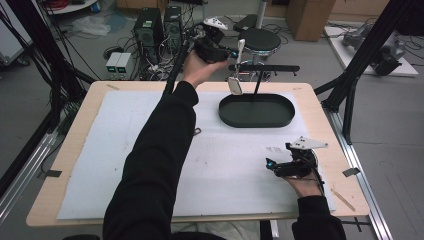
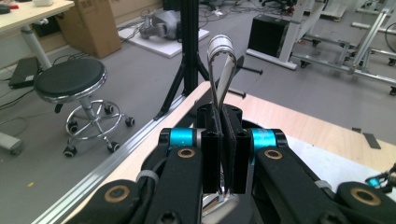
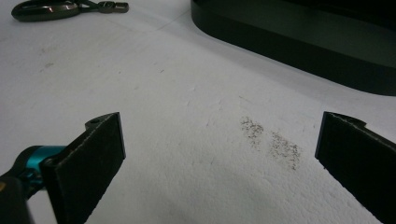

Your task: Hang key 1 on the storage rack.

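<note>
Keychain strap (image 1: 240, 52) hangs from the left gripper (image 1: 235, 51), held up past the far edge of the table (image 1: 75, 150), above the black tray (image 1: 256, 111). From the left gripper view, its jaws pinch the strap (image 2: 223, 79). Right gripper (image 3: 219, 154) jaws are spread wide over the white mat (image 3: 177, 116).

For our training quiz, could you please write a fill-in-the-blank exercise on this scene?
1. The left gripper has its jaws ___ on a strap.
2. The right gripper, over the white mat, has its jaws ___.
3. The black stand rises from a black tray whose outline is ___.
Missing words: shut; open; oval.
</note>
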